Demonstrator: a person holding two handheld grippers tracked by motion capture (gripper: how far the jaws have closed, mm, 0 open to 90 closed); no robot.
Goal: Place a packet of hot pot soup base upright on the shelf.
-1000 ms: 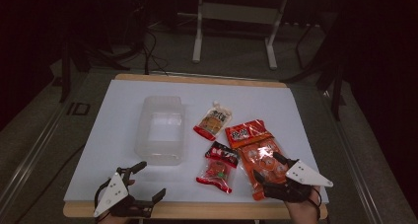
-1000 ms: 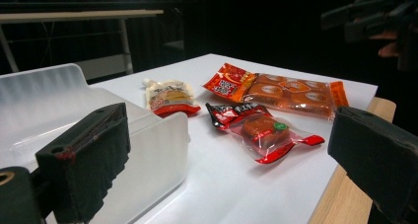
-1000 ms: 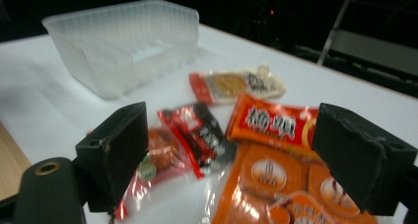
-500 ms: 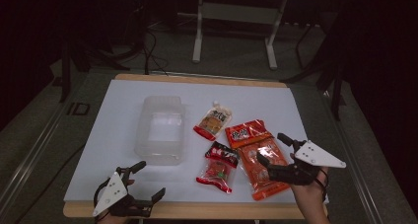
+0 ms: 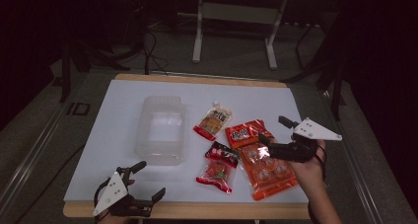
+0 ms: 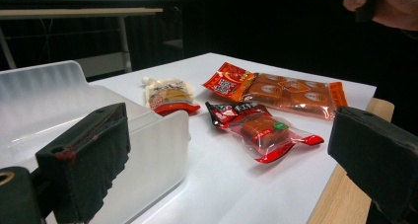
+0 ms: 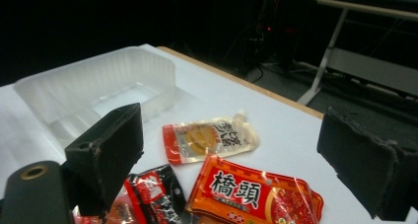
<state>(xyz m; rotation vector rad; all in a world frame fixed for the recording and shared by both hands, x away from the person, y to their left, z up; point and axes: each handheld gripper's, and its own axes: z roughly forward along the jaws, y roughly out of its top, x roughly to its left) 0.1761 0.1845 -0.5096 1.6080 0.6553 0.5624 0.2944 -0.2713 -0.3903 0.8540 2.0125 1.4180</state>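
High view: the right gripper (image 5: pixel 277 135), jaws spread and empty, is held over the large orange packet (image 5: pixel 260 157) near the table's (image 5: pixel 113 115) front right corner, long axis front-to-back.

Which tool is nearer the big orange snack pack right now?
Right. The right tool hovers open over the orange pack; the left tool sits at the table's near-left edge.

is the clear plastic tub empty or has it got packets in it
Empty. The clear plastic tub shows only its bare floor in the high view and right gripper view; all three snack packets lie on the white table beside it.
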